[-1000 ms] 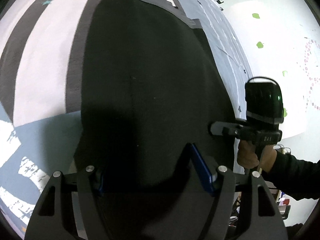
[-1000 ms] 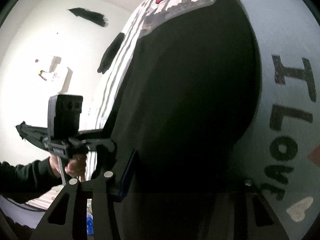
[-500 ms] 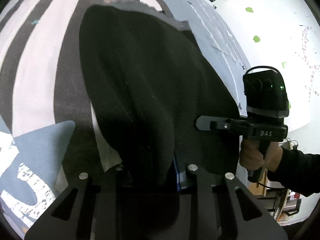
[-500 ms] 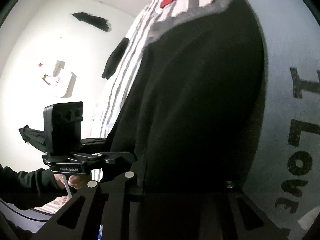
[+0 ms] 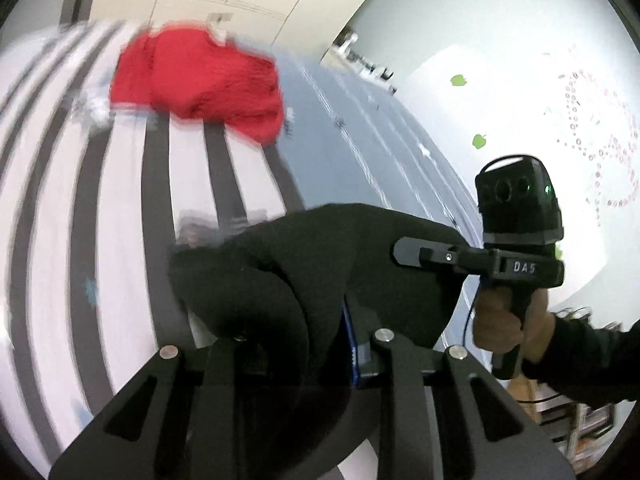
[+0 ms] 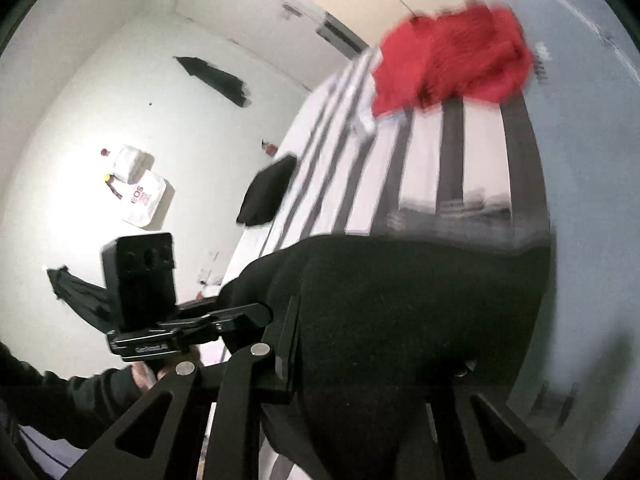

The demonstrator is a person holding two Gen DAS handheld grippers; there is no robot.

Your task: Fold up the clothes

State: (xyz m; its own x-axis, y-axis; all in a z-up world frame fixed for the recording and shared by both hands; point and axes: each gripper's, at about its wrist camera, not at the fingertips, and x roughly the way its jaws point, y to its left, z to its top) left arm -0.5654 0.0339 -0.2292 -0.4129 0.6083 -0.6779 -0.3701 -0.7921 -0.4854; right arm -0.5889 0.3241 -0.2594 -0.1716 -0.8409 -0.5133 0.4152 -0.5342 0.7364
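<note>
Both my grippers have risen, lifting the black garment (image 5: 320, 272) off the striped bedcover (image 5: 120, 220); left gripper (image 5: 296, 340) and right gripper (image 6: 360, 368) stay clamped on its hem at lower centre. Beyond it, upper frame, red clothing (image 5: 200, 84) lies heaped before the pale wall (image 5: 460, 40).

A garment (image 5: 320, 264) hangs between the two grippers over the bedspread (image 5: 120, 240). Behind it, at the far end of the bedspread, lies another heap of cloth (image 5: 200, 80).
</note>
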